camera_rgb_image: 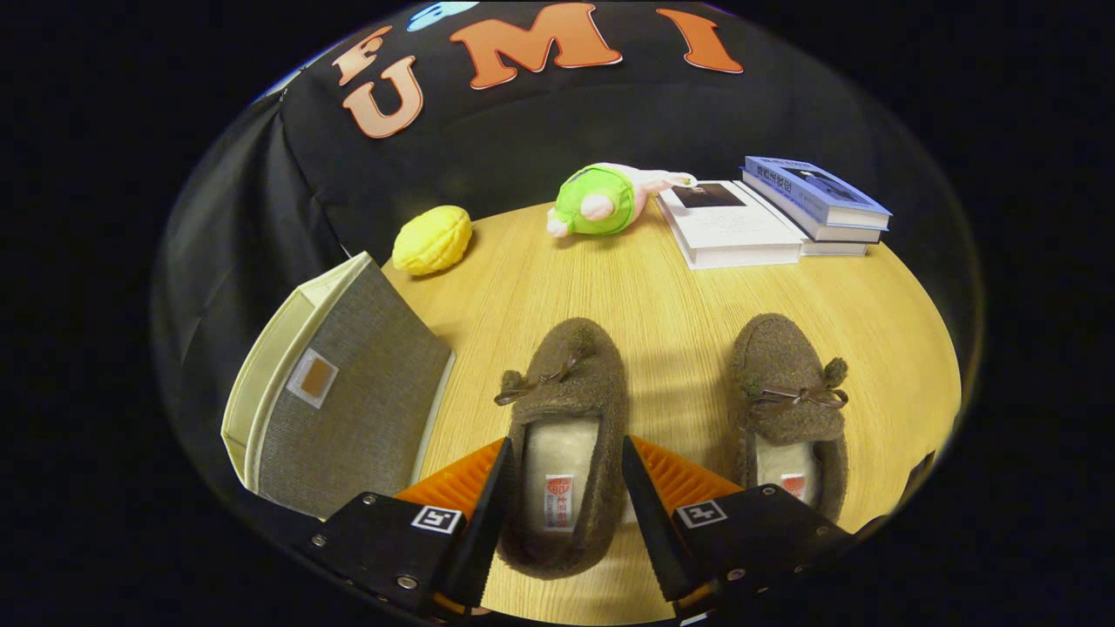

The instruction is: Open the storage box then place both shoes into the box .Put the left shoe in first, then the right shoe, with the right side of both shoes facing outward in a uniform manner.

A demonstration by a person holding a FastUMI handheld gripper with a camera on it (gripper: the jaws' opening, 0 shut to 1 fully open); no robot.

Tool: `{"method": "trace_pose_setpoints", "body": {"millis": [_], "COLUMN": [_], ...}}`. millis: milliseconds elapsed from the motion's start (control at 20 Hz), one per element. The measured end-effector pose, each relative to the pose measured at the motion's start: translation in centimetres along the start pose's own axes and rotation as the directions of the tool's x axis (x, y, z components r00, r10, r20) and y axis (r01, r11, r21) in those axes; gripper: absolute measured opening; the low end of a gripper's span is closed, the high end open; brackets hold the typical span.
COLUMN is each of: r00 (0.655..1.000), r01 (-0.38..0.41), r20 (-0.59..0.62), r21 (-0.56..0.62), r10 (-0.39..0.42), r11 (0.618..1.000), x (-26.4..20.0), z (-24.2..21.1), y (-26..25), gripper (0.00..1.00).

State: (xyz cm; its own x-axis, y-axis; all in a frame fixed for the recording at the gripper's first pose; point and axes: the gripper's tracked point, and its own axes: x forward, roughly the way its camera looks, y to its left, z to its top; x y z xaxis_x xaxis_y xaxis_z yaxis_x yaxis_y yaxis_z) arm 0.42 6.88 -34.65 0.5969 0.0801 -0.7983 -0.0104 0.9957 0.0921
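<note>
While the box (348, 392) at the left of the frame lies tipped over on the table (679, 296), its grey face up and its cream rim toward the lower left, I cannot tell from here whether its mouth is free for loading, so I judge the opening step may not be finished. Past it, in the upper left, a yellow toy (432, 239) sits near the table's far edge. At the centre bottom of the frame is what matters: the left shoe (566, 435) lies with its heel between my fingers and its toe pointing straight away from me, so its long axis runs in line with the gripper (562, 505). The fingers stand apart, one on each side of the shoe's heel end; they look close to its fuzzy sides, but I cannot say they press on it, so I treat the jaws as open around it, not clamped. The gripper looks down at a slant, fingers low over the table. My next move, I reckon, is to close across the width of the shoe and carry it left to the box. Beyond the shoe, at upper centre, lies a green plush (601, 202). To the right the right shoe (788, 405) lies parallel, well clear of the fingers, and books (766, 218) are stacked at the upper right.
</note>
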Motion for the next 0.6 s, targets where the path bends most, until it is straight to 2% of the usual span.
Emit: {"method": "trace_pose_setpoints", "body": {"millis": [150, 350, 500, 600], "r00": [0.999, 0.996, 0.996, 0.997], "r01": [0.027, 0.075, 0.069, 0.063], "r20": [-0.021, -0.044, -0.07, -0.048], "r21": [0.015, 0.037, 0.112, 0.16], "r10": [-0.027, -0.073, -0.061, -0.056], "r11": [1.0, 0.996, 0.991, 0.985], "x": [1.7, 3.7, 5.1, 5.5], "z": [-0.1, 0.0, -0.3, 0.5], "y": [-0.6, -1.9, -2.0, -2.2], "gripper": [0.67, 0.51, 0.37, 0.35]}}
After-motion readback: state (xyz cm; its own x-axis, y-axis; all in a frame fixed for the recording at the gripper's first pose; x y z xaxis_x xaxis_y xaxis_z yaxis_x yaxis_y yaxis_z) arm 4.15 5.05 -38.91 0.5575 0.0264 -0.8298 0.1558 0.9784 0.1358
